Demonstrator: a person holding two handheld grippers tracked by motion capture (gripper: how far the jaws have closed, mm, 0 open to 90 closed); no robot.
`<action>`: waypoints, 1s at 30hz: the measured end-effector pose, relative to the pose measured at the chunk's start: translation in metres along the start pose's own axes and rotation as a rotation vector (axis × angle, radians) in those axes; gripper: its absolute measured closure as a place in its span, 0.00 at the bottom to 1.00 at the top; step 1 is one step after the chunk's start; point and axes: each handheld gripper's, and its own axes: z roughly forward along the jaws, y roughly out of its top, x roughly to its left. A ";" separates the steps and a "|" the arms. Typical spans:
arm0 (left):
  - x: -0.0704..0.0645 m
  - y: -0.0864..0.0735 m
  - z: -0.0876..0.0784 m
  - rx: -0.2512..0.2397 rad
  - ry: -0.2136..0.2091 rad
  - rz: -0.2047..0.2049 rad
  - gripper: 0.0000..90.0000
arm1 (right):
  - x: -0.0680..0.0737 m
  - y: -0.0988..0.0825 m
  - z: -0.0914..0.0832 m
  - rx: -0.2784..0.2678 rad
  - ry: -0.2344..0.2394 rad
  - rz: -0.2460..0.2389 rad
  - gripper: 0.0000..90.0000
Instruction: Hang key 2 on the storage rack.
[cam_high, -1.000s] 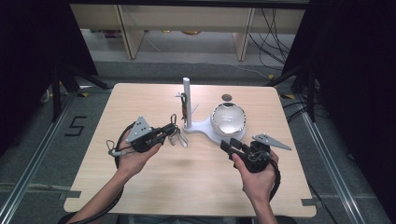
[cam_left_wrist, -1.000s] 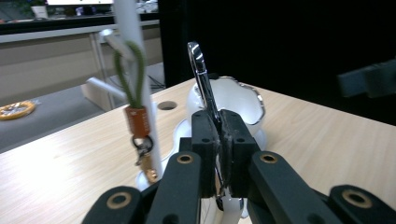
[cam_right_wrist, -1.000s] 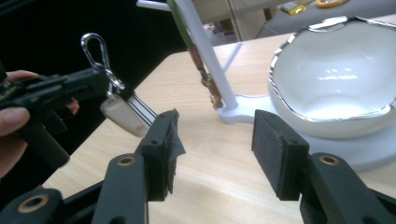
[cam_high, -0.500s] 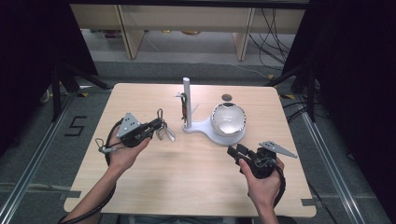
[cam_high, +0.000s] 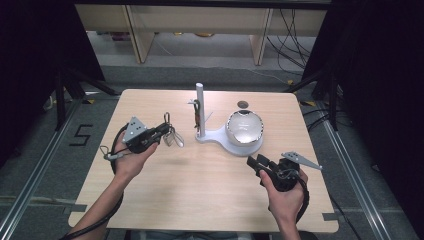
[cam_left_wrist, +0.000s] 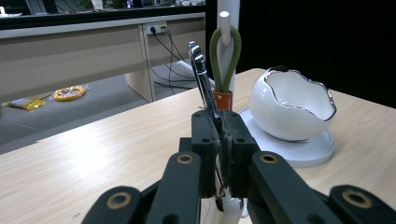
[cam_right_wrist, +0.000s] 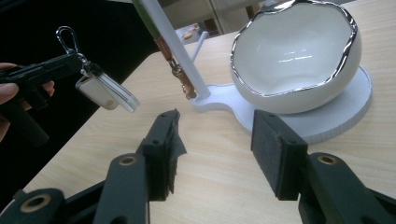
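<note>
Left hand-held gripper (cam_high: 162, 131), held above the left half of the desk (cam_high: 200, 200), with its jaws clamped on a silver metal clip (cam_left_wrist: 201, 74); the clip stands up between the pads in the left gripper view, and a small silver-and-clear tag (cam_high: 172, 140) hangs from it below the jaws, clear of the desk surface. In the right gripper view this tag (cam_right_wrist: 105, 93) dangles to the left of the white stand. Right hand-held gripper (cam_high: 256, 164), held above the desk's right front area, with jaws apart and nothing between them. The white stand (cam_high: 220, 137) sits near the middle of the desk; its upright post (cam_high: 199, 107) carries a green loop strap (cam_left_wrist: 225, 58) with an orange tab. A white eggshell-shaped bowl (cam_high: 245, 127) with a silver jagged rim rests on the stand's round base.
</note>
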 end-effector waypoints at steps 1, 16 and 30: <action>0.001 0.000 0.001 -0.001 0.002 0.001 0.94 | 0.001 0.001 0.000 -0.010 0.016 -0.002 0.58; 0.018 0.002 0.009 0.001 0.032 -0.011 0.94 | 0.004 0.002 0.003 -0.003 0.015 0.001 0.58; 0.027 0.002 0.022 0.021 0.054 -0.002 0.94 | 0.004 0.008 -0.006 -0.024 0.007 -0.014 0.58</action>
